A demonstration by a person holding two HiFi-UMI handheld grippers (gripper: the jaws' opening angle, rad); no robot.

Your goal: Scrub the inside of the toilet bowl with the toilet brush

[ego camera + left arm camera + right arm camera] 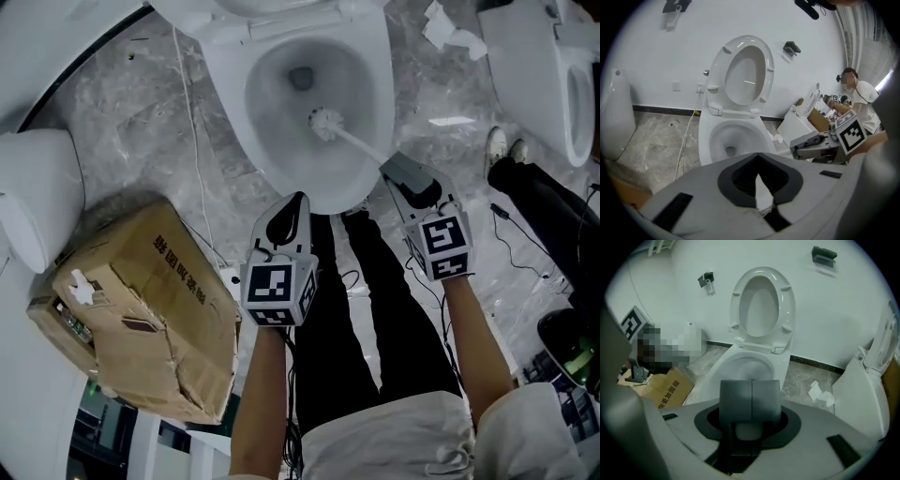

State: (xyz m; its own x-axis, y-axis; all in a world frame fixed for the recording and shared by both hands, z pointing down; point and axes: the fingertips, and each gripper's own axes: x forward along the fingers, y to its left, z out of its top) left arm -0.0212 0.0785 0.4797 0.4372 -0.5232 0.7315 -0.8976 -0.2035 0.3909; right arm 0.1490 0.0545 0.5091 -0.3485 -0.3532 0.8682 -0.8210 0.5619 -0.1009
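The right gripper [403,171] is clamped on the upper end of the toilet brush [349,136], with its jaws narrow around the handle. The bristle head [325,122] sits inside the toilet bowl [272,112], against the wall on the right gripper's side and near the drain opening [300,77]. The left gripper [296,204] hovers at the front rim with its jaws drawn together and nothing between them. The seat [745,70] is raised, so the bowl is fully open.

The step in hand appears to be scrubbing the inner wall. Recommended practice:

- Hold the handle firmly. A loose grip would likely let it twist when the bristles drag on the porcelain.
- Press the head against the wall and work in overlapping arcs around the bowl.
- Continue the arcs down toward the drain.
- Hold the handle off the front rim so it does not lever the head away from the surface.
- Hold the left gripper outside the sweep.
- Lift the head slowly, since a quick lift may flick water.
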